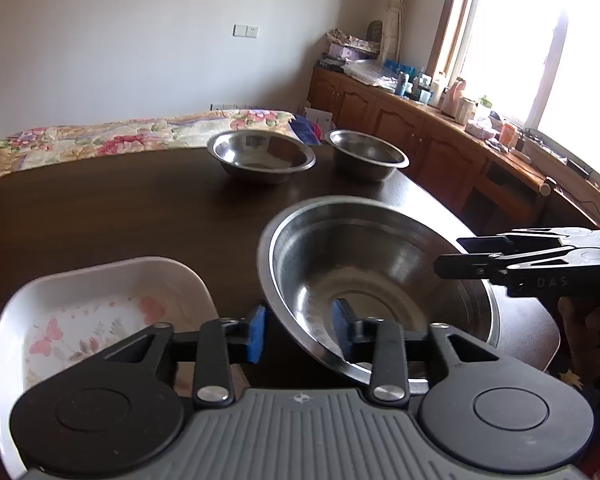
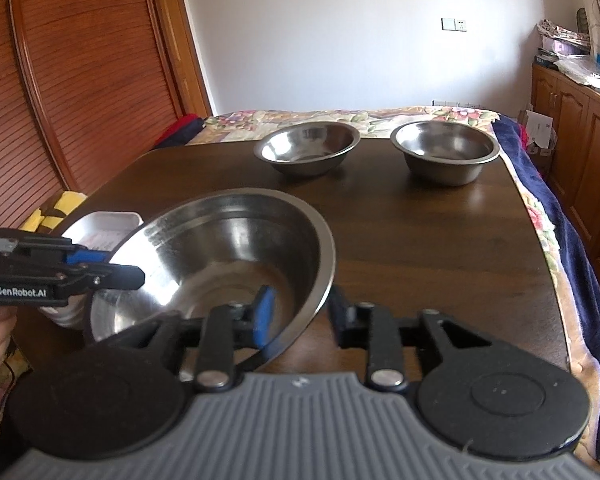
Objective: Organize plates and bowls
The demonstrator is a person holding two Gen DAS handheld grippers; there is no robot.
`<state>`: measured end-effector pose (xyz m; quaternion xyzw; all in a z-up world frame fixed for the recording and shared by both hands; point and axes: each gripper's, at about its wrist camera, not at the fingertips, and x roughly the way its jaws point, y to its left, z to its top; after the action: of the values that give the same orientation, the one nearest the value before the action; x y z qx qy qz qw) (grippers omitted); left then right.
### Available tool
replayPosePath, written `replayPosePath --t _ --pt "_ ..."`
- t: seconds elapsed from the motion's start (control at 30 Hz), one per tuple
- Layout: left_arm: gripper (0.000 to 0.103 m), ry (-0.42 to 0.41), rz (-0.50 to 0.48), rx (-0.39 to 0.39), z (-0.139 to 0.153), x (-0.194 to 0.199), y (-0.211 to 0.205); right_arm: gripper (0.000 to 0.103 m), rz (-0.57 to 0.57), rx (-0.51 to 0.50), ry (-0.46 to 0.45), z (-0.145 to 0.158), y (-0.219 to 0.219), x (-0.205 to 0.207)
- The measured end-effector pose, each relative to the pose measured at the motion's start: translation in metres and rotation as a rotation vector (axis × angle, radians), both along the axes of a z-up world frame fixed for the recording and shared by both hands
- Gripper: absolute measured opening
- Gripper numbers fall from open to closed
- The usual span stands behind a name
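Dark wood tabletop fills both views, with a flowered bedspread past its far edge. Straight ahead of both grippers sits the large steel bowl, tipped so one side of its rim rides high. The left gripper straddles that rim on the bowl's left side, one blue pad outside the wall and one inside, with gaps showing — parted, not pinching. The right gripper straddles the opposite rim the same way, jaws apart. Just left of the left gripper lies a white floral dish; far beyond both tools, two smaller steel bowls stand side by side. I judge the big bowl light and stiff but slick — thin polished metal could slip, so grip the rolled rim. The dish looks breakable.
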<state>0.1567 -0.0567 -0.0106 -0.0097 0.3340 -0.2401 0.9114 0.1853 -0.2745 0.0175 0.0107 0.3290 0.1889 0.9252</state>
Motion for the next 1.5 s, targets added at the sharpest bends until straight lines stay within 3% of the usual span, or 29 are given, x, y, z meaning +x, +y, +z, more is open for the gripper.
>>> replayPosePath --t 0.03,0.07,0.2,0.7,1.5 --pt "0.068 -0.005 0.005 -0.001 0.002 0.001 0.002 0.052 -0.001 0.000 -0.002 0.002 -0.001 0.000" --pt "0.070 -0.011 0.009 -0.004 0.004 0.002 0.004 0.053 -0.001 0.003 -0.007 0.004 -0.003 0.000" --pt "0.074 -0.039 0.023 -0.003 0.015 0.008 0.008 0.053 -0.014 -0.002 -0.034 0.015 -0.014 0.001" --pt "0.075 -0.083 0.031 0.027 0.042 0.060 -0.002 0.053 0.013 -0.052 -0.117 0.045 -0.017 0.041" --pt "0.075 -0.007 0.060 0.122 0.025 0.175 -0.024 0.053 0.099 -0.059 -0.073 0.033 0.007 0.143"
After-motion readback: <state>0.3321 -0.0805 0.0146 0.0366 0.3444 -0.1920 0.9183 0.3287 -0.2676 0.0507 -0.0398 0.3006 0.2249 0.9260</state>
